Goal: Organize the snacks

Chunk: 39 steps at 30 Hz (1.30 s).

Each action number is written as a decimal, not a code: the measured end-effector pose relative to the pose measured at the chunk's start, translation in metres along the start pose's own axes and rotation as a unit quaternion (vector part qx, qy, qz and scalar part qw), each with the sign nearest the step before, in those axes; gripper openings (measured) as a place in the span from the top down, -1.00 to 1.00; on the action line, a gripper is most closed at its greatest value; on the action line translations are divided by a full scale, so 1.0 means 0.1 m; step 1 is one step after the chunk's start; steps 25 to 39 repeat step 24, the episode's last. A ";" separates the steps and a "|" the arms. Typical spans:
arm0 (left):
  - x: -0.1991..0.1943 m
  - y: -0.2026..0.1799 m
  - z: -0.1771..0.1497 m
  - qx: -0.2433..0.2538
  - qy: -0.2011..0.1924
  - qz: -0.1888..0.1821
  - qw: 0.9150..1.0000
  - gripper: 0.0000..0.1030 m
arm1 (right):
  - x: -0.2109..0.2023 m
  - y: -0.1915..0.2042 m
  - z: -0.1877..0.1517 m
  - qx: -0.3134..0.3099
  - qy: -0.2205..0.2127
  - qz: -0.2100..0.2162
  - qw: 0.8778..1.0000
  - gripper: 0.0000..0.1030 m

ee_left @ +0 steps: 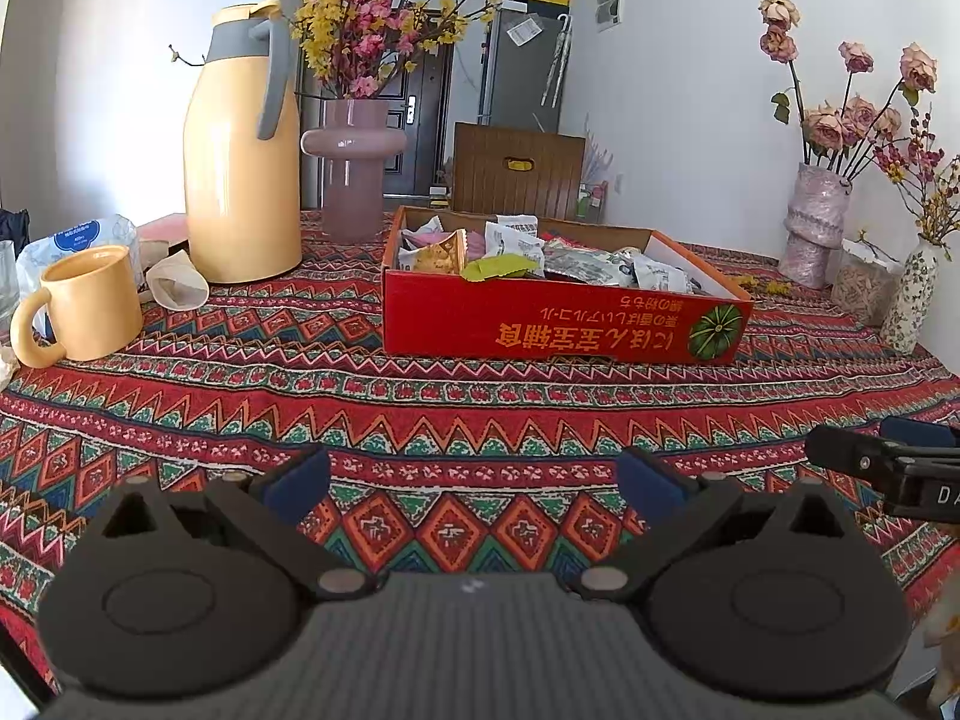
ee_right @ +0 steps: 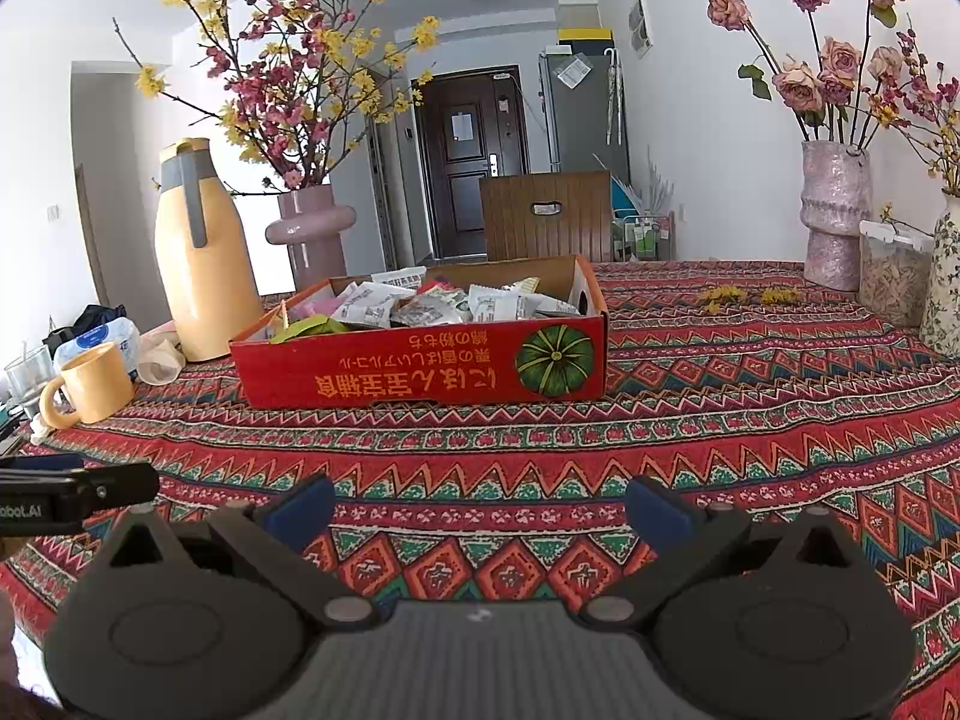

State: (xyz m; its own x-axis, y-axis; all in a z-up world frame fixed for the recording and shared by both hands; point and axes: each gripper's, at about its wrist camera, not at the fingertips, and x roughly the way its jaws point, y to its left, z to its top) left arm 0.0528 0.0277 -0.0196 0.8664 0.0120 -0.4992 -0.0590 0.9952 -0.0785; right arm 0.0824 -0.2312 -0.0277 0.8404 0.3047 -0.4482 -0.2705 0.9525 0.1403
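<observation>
Your left tool (ee_left: 474, 483) is wide open with nothing in it; your right tool (ee_right: 480, 510) is wide open too, also with nothing in it; both hang low over the worktop (ee_left: 480, 396) with its bright patterned cloth, side by side; the snacks (ee_left: 540, 255) all sit piled in the red box (ee_left: 564, 324), which stands on the worktop ahead of both tools, well apart from them; a green wrapper (ee_left: 501, 268) lies on top near the front wall of the box; to the left of the box stands a tall yellow jug (ee_left: 240, 150), and near it a yellow mug (ee_left: 84, 306); a pink vase (ee_left: 354, 168) with flowers stands behind the jug.
</observation>
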 end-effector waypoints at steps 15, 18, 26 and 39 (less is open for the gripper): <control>-0.01 0.00 -0.01 0.001 0.000 -0.006 1.000 -1.00 | 0.00 0.00 0.00 0.000 0.001 0.000 1.000 -1.00; -0.01 0.00 -0.01 0.001 -0.001 -0.007 1.000 -1.00 | 0.00 0.01 -0.01 0.000 0.002 0.001 1.000 -1.00; -0.01 -0.01 0.01 0.004 -0.005 -0.015 1.000 -1.00 | 0.02 -0.01 -0.05 0.001 0.006 0.001 1.000 -1.00; -0.01 -0.01 0.01 0.004 -0.005 -0.015 1.000 -1.00 | 0.02 -0.01 -0.05 0.001 0.006 0.001 1.000 -1.00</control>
